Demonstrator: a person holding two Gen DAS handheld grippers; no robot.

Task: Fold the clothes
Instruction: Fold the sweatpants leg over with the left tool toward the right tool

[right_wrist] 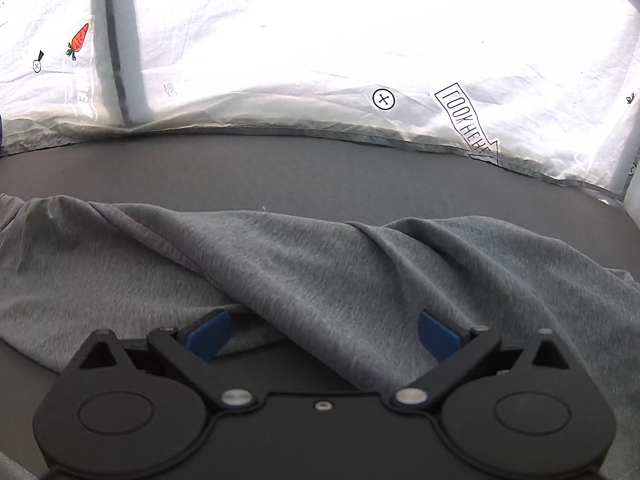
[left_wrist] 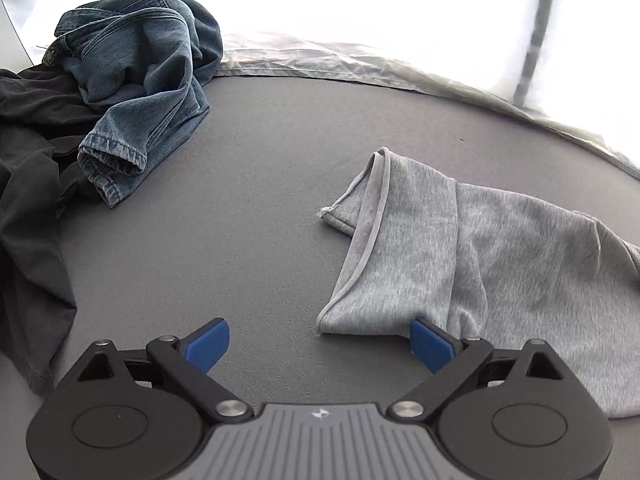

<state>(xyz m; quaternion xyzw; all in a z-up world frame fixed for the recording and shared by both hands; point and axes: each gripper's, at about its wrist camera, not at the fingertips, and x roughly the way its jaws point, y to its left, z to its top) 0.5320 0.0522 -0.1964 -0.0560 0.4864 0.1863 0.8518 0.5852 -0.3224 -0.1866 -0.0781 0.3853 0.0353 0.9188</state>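
Both grippers – left (left_wrist: 320, 346), right (right_wrist: 324, 338) – hovering w/ fingers apart by the grey shirt (left_wrist: 460, 248); probably not touching it.

Right gripper (right_wrist: 324, 338) open over rumpled grey garment (right_wrist: 280, 264) on dark surface (right_wrist: 304, 168).

Left gripper (left_wrist: 320, 346) low over the surface (left_wrist: 248, 184), pointing forward, jaws spread wide, nothing between them. Blue pads (left_wrist: 210, 344) angled outward at the tips of black linkage arms; right-hand pad just at the near edge of the grey garment (left_wrist: 460, 248), touching or not cannot be told. Right gripper (right_wrist: 323, 338) likewise low and level, jaws spread wide, blue pads (right_wrist: 438, 336) apart, a fold of the grey garment (right_wrist: 300, 272) lying in the gap, not clamped. No hand or sleeve visible in either wrist view.
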